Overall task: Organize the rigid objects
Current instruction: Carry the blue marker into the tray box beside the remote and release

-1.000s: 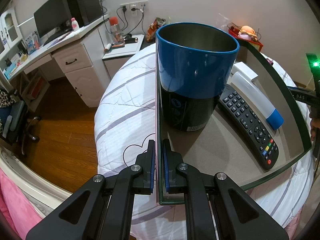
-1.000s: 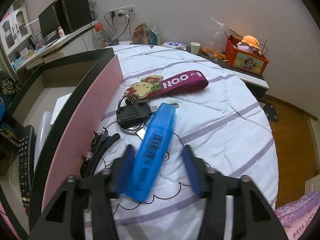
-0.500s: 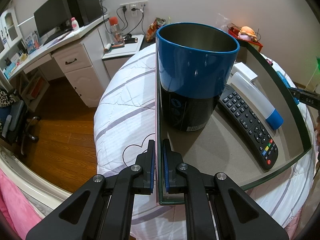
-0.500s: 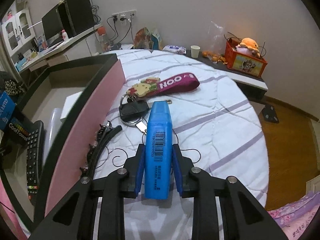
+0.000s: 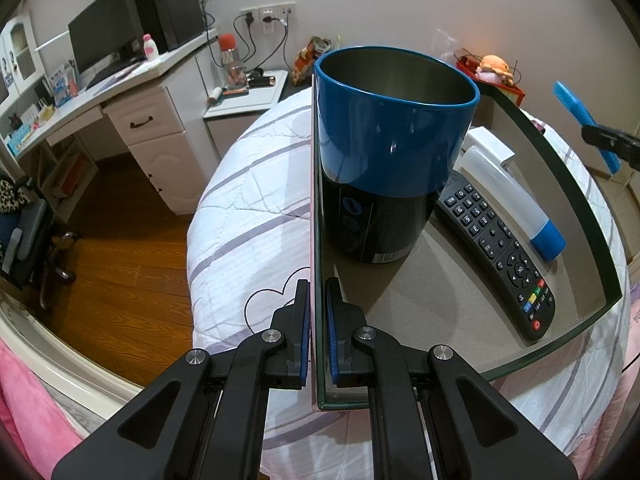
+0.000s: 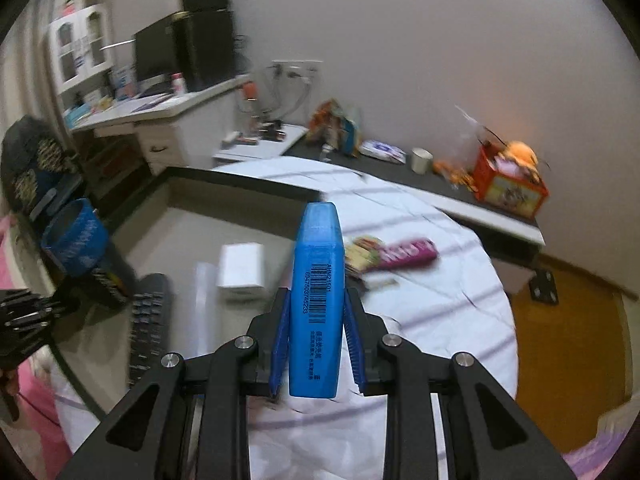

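Left wrist view: a bed (image 5: 248, 184) with a white striped quilt carries a shallow box (image 5: 592, 240), whose near wall the left gripper (image 5: 317, 304) pinches between its blue pads. Inside the box stand a blue and black cup (image 5: 384, 160), a black remote (image 5: 500, 256), a white tube with a blue cap (image 5: 516, 204) and a small white box (image 5: 488, 144). The right gripper (image 6: 316, 312) clamps a blue highlighter (image 6: 316, 300) by its sides, held in the air above the box's right edge and the quilt, its jaws having just been closing
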Demonstrator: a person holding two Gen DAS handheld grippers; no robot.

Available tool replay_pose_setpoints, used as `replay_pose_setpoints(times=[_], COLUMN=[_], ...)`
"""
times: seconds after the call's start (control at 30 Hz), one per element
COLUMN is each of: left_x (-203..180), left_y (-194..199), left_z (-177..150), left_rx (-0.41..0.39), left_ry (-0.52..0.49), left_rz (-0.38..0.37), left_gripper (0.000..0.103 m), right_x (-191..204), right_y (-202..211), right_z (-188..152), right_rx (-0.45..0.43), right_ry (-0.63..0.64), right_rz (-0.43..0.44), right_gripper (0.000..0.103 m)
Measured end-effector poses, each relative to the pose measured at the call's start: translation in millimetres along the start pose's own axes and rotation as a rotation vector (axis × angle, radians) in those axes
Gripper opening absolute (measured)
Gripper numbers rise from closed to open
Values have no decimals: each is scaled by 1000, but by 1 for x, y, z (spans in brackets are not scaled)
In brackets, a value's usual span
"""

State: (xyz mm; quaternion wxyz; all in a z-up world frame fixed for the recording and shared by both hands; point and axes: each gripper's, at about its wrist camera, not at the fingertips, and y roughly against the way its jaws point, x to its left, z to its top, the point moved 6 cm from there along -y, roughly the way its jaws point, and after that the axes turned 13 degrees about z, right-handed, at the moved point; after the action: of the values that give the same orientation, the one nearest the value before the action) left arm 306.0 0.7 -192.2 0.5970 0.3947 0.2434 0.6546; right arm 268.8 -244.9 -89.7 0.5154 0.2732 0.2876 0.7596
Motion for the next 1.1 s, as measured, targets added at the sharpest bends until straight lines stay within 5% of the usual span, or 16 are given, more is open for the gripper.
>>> replay_pose_setpoints(times=[0.37,0.6,1.1], left_x=[-1,-2,-4], left_y=[0,1,2], left_z=[1,3,1], left_rx=[-1,-6,-9], left_ry=[0,-2,-5], left_rz=[-8,-15,-12], left_gripper=[7,7,7], right_x=[83,92,104], right_y=[-60,-82,-90], right_z=[-13,-30,-37], right_rx=[175,274,349], right_ry=[200,245,301], right_rz=[80,59,6], right_gripper=[26,26,26])
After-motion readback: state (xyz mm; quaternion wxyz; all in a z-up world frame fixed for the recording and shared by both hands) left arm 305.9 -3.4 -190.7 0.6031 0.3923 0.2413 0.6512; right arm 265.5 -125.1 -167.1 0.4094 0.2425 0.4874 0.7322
